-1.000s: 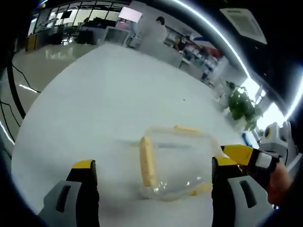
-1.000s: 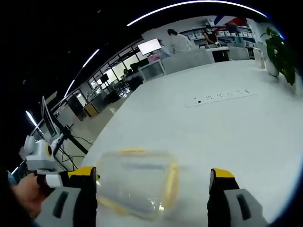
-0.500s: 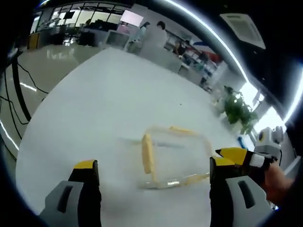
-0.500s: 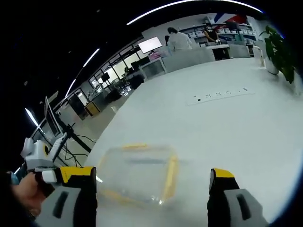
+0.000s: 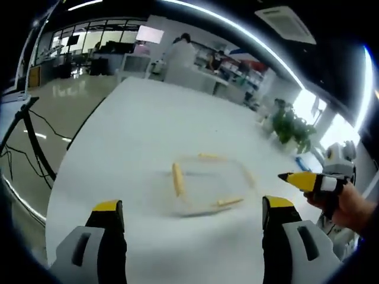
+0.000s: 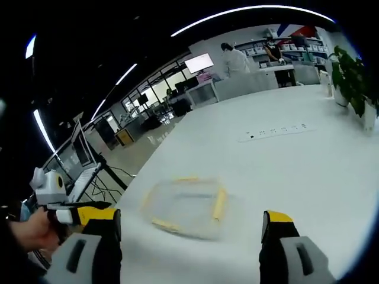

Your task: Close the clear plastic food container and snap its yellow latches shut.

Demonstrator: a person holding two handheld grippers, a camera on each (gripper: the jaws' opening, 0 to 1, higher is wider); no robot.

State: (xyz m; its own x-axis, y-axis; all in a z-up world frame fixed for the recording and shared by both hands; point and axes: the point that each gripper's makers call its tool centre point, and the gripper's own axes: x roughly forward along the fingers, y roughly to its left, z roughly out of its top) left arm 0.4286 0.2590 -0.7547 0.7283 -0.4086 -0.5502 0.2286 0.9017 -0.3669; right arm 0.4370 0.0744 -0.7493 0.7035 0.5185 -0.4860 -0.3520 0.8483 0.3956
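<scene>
A clear plastic food container (image 5: 207, 186) with yellow latches lies flat on the white table (image 5: 148, 124), its lid down on it. In the left gripper view my left gripper (image 5: 192, 228) stands open, short of the container and above it. The right gripper (image 5: 311, 180), held in a hand, shows at the right edge of that view. In the right gripper view the container (image 6: 186, 204) is blurred, and my right gripper (image 6: 189, 234) is open, back from it. The left gripper (image 6: 71, 214) comes in from the left, held in a hand.
The table (image 6: 284, 154) is wide and white, with a power strip (image 6: 275, 131) set into it far beyond the container. A potted plant (image 5: 290, 130) stands past the table's far corner. People stand at desks (image 5: 177, 50) in the background. Cables trail on the floor (image 5: 29, 142) at left.
Both views have pulled back and up, so the container looks smaller and farther off. Both grippers stay open, and the container has not moved on the table.
</scene>
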